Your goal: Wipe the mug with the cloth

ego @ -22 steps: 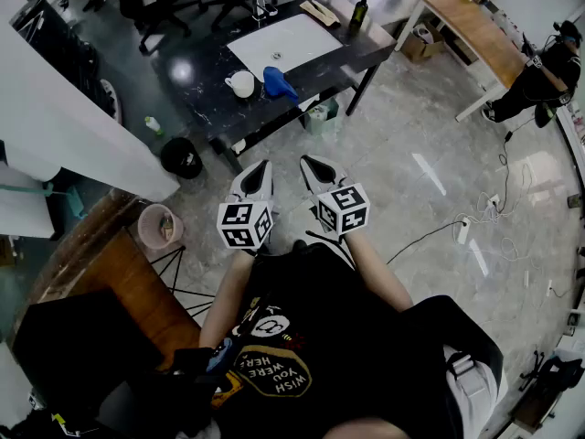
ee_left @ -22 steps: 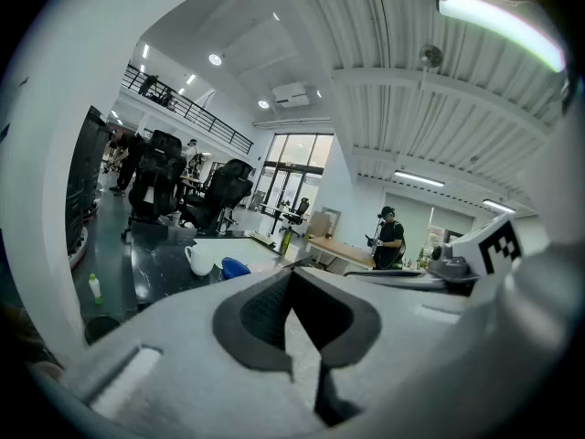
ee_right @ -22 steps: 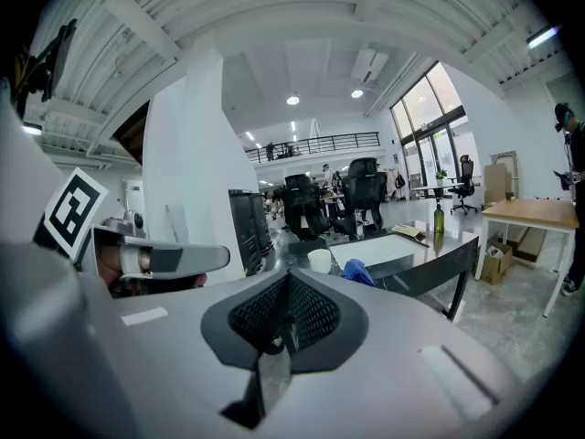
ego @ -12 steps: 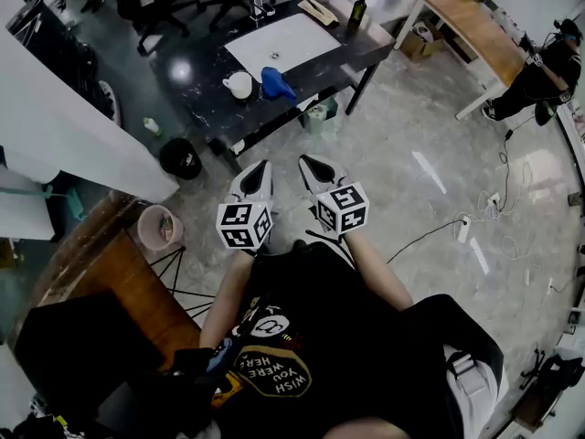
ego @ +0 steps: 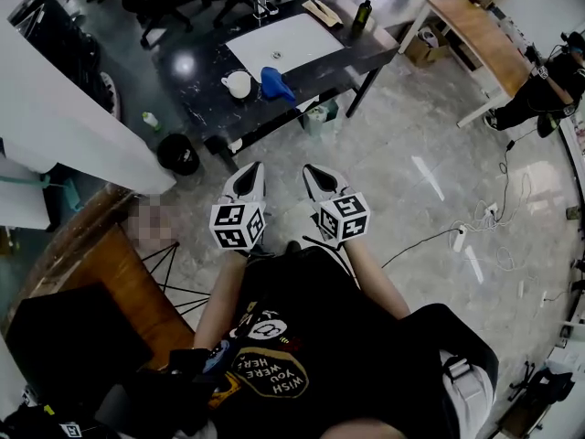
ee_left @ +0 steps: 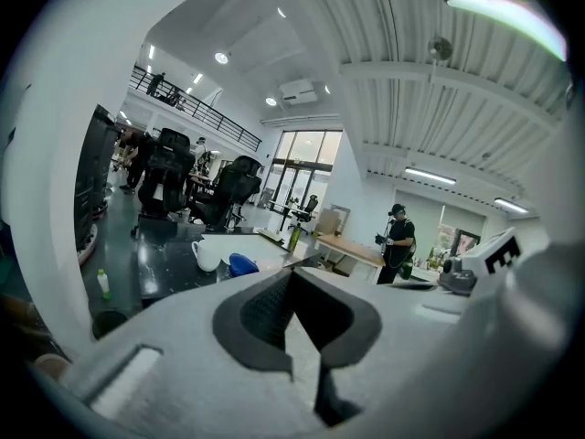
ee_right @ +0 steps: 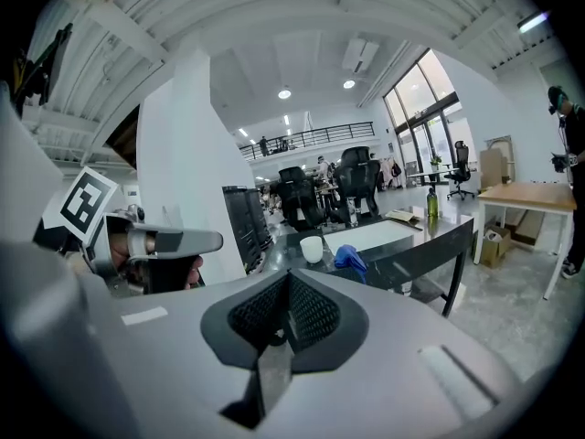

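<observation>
The dark table (ego: 196, 99) stands well away from the person. A white mat (ego: 283, 42) lies in the middle of the tabletop. The left gripper (ego: 247, 179) and the right gripper (ego: 320, 181) are held side by side, close to the body. Both are pinched closed with nothing in them. The blue cloth (ego: 276, 82) lies near the front edge of the tabletop, and the white mug (ego: 239, 83) stands just beside it. I think the wiping has not begun. Next, the person needs to walk to the table, open a gripper and pick up the cloth.
</observation>
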`<state>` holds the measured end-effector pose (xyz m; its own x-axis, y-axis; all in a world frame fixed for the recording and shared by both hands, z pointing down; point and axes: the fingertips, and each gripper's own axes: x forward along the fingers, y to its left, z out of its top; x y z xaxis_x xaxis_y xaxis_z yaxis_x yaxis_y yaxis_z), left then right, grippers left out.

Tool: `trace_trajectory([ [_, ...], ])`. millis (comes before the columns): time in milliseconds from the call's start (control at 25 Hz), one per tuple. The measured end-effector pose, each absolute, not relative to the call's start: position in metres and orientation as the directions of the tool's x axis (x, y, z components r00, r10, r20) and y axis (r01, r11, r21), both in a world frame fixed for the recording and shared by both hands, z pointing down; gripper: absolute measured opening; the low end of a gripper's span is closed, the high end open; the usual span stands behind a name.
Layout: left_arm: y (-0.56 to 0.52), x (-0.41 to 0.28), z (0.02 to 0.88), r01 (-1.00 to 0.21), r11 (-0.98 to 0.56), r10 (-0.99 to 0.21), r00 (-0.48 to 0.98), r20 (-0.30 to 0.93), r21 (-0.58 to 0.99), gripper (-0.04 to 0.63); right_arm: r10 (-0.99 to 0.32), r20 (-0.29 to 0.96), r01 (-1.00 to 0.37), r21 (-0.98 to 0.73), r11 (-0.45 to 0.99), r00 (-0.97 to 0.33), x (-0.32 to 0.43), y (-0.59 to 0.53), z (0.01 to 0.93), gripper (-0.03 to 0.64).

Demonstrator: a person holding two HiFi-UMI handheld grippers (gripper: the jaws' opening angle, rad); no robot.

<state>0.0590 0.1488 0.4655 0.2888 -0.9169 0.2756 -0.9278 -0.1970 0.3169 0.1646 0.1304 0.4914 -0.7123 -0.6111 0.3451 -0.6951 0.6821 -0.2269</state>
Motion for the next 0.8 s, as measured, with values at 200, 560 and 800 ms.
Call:
trace_trajectory([
  [200, 0.152, 0.053, 0.471, -0.942, -0.145, -0.925, 0.238, 0.295, 0.303, 0.003, -0.567, 0.4, -0.679, -0.24, 0.694, -0.72, 0.166, 0.129, 0.516, 0.003],
  [560, 0.112, 0.026, 0.489, -0.938, -0.13, -0.911, 0.241, 0.335, 0.321, 0.003, -0.52, 0.467, -0.679, -0.287, 0.676, -0.715, 0.142, 0.1, 0.543, 0.003],
  [800, 0.065, -0.022, 0.489, -0.932, -0.139, -0.914, 0.251, 0.319, 0.333, 0.003, -0.525, 0.46, -0.671, -0.245, 0.699, -0.716, 0.096, 0.043, 0.533, 0.003],
])
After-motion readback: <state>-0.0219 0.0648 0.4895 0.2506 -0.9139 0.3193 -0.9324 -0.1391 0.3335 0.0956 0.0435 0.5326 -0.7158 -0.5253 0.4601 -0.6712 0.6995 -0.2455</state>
